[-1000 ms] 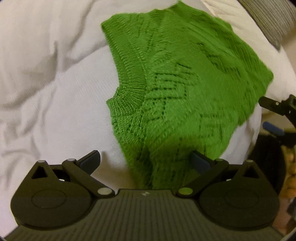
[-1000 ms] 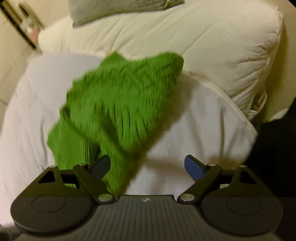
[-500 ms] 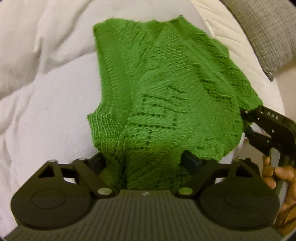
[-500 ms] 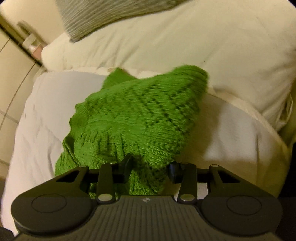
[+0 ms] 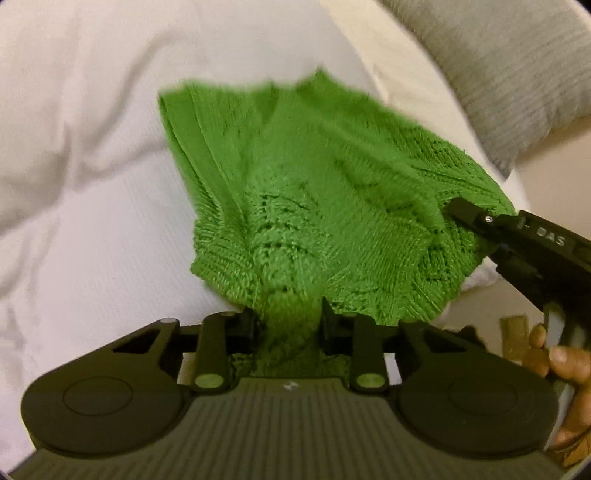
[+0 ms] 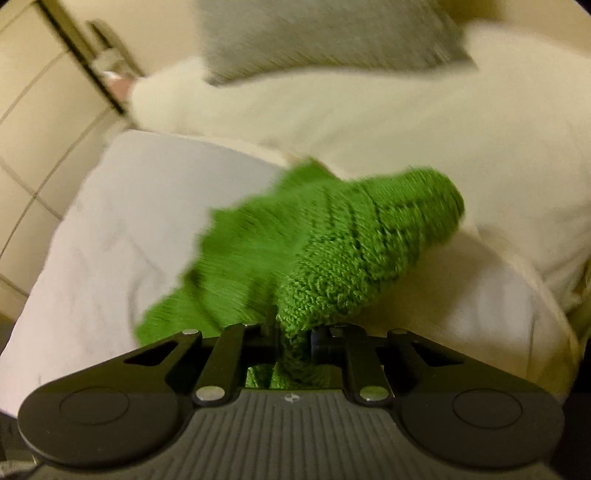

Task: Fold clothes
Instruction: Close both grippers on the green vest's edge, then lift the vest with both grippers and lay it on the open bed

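Note:
A green knitted sweater lies bunched on a white bed sheet. My left gripper is shut on its near edge, with knit pinched between the fingers. My right gripper is shut on another part of the same sweater, which rises in a fold from its fingers. The right gripper also shows at the right of the left wrist view, clamped on the sweater's right edge. The held edges are lifted off the sheet.
A white duvet or pillow lies behind the sweater, with a grey pillow on top of it, also seen in the left wrist view. A tiled wall stands left. The bed edge drops away on the right.
Both grippers went from open to shut on the sweater's near edges. The sweater has bunched up and its held edges have lifted; the right gripper has come in at the sweater's right edge.

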Available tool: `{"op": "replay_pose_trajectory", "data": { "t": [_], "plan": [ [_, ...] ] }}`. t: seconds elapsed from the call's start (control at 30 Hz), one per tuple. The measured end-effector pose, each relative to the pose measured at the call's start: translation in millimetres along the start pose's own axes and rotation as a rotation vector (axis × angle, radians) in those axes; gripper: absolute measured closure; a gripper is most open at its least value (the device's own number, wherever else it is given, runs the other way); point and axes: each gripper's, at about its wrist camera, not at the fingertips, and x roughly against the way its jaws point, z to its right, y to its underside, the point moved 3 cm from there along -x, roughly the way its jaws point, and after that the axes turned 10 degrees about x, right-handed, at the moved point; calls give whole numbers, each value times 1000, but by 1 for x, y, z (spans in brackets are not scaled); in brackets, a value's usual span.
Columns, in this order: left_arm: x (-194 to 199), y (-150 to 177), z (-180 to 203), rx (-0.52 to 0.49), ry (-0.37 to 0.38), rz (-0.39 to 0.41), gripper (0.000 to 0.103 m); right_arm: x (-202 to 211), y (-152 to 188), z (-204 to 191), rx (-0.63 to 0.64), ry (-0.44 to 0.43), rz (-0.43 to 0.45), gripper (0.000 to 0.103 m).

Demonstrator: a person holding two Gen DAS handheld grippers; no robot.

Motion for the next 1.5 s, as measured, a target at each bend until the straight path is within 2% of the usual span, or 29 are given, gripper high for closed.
{"op": "replay_pose_trajectory", "data": {
  "t": [0.2, 0.37, 0.57, 0.7, 0.8, 0.93, 1.13, 1.23, 1.27, 1.33, 1.37, 1.4, 1.5],
  "plan": [
    [113, 6, -29, 71, 49, 196, 79, 56, -22, -95, 179, -161, 108, 88],
    [221, 44, -85, 188, 15, 389, 79, 93, -15, -188, 313, -342, 118, 88],
    [347, 116, -179, 381, -82, 601, 79, 126, 31, -318, 464, -590, 56, 88],
    [418, 161, -243, 464, -159, 704, 79, 138, 85, -410, 570, -714, -3, 88],
    [470, 184, -294, 487, -207, 764, 79, 147, 130, -477, 625, -779, -37, 88],
    [538, 189, -367, 458, -247, 778, 79, 153, 191, -562, 638, -806, -47, 89],
    [620, 166, -455, 325, -326, 772, 79, 152, 270, -684, 627, -737, 12, 89],
    [641, 157, -492, 297, -388, 747, 69, 151, 306, -729, 622, -713, 46, 88],
    [642, 157, -507, 313, -432, 724, 65, 147, 318, -743, 634, -698, 29, 86],
    [636, 158, -534, 341, -534, 663, 65, 134, 342, -770, 640, -649, -98, 63],
    [633, 161, -545, 354, -567, 635, 65, 126, 355, -777, 650, -629, -179, 56],
    [632, 167, -556, 368, -583, 611, 63, 119, 368, -783, 670, -606, -241, 52],
    [623, 194, -580, 418, -569, 534, 59, 114, 401, -795, 744, -560, -337, 52]
  ]
}}
